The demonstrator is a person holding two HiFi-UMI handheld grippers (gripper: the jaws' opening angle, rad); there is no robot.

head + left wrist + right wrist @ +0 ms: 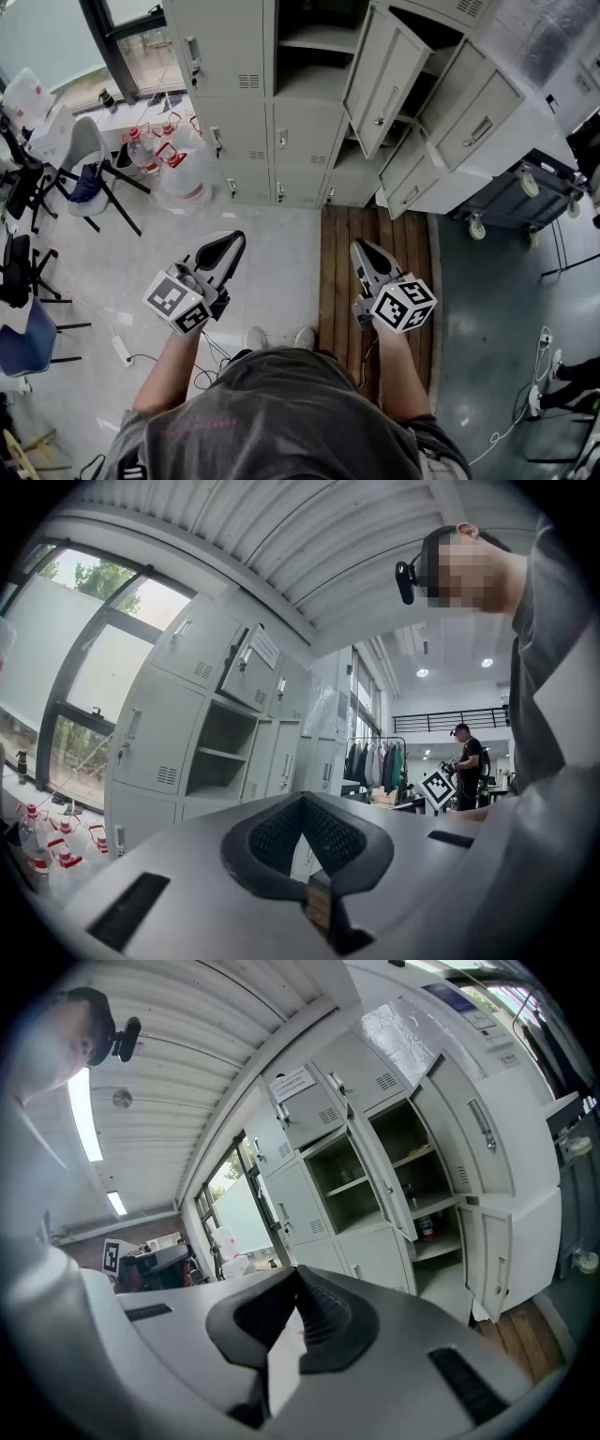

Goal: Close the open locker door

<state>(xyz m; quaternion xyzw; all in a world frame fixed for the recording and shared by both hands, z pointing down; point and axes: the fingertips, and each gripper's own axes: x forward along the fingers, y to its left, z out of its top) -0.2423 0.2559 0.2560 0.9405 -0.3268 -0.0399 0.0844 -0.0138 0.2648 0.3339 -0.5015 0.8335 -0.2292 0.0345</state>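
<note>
A bank of grey lockers (281, 141) stands ahead of me. One tall door (384, 80) swings out from an open compartment (314, 52) with a shelf inside. The right gripper view has the same door (380, 1171) edge-on beside the open compartment (342, 1180). The left gripper view looks into that compartment (220, 752). My left gripper (236, 236) is held level over the pale floor, well short of the lockers, shut and empty. My right gripper (359, 246) hangs over the wooden boards, also shut with nothing in it. Both sets of jaw tips meet in their own views (302, 799) (298, 1271).
Further right, other locker doors (473, 117) stand open, low ones too (412, 173). Water jugs (178, 173) sit at the lockers' left foot, with chairs (89, 173) beyond. A wheeled cart (525, 192) is at right. Wooden boards (337, 272) and cables (127, 352) lie underfoot. A distant person (466, 766) stands by a clothes rack.
</note>
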